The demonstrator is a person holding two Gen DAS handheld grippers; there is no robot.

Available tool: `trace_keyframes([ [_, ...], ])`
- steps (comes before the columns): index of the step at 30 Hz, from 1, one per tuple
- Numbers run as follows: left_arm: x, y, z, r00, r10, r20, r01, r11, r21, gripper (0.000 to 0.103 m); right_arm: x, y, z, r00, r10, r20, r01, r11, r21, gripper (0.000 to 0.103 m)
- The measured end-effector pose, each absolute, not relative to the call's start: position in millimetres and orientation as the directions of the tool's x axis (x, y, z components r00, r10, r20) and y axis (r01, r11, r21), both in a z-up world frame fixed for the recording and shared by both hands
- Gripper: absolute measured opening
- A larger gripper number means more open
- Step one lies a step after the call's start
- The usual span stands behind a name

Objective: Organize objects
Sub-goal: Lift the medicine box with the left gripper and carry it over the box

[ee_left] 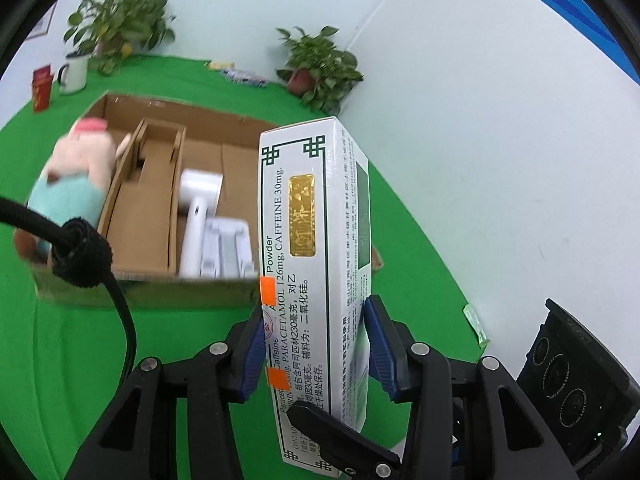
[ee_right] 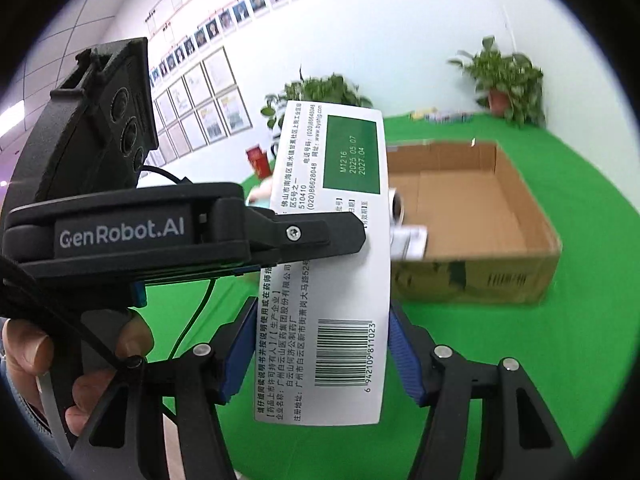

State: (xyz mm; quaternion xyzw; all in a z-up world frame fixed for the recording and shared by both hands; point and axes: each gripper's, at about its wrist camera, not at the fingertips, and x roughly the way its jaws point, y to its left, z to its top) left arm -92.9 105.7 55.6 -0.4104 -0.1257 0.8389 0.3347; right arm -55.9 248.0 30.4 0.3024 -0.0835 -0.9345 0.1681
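I have the medicine box [ee_left: 316,264] clamped across its narrow width by the left gripper [ee_left: 316,344], long axis pointing forward. The right gripper [ee_right: 320,356] brackets the same box; whether its pads touch, I cannot tell. Beyond the box, ahead-left, sits the cardboard box [ee_left: 152,292]; the left gripper seems nearer.

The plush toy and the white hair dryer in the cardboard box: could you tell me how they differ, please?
The plush toy is pink and teal and looks soft; the white hair dryer is plain, hard-looking plastic. The plush toy sits in the left end compartment and sticks up above the wall, while the white hair dryer lies flat in the wide right compartment, below the rim. Both are already inside the cardboard box.
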Motion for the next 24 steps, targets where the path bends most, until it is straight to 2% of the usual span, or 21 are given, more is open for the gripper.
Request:
trace_keyframes([
  [5, -118, 118, 91, -0.438, 0.672, -0.597, -0.493, -0.735, -0.466, 0.044, -75, 259, 48, -0.798, -0.348, -0.493, 0.26, -0.935, 0.239, 0.06],
  [10, -154, 140, 102, -0.372, 0.659, -0.654, -0.47, -0.741, -0.479, 0.044, -102, 275, 51, -0.783, -0.352, -0.513, 0.236, -0.931, 0.279, 0.06],
  [15, -216, 155, 88, -0.29, 0.668, -0.685, -0.391, -0.736, -0.553, 0.043, -144, 289, 52, -0.73, -0.367, -0.576, 0.219, -0.924, 0.312, 0.06],
  [24, -286, 182, 47, -0.222, 0.659, -0.719, -0.35, -0.742, -0.572, 0.043, -196, 306, 35, -0.658, -0.366, -0.658, 0.18, -0.925, 0.334, 0.06],
])
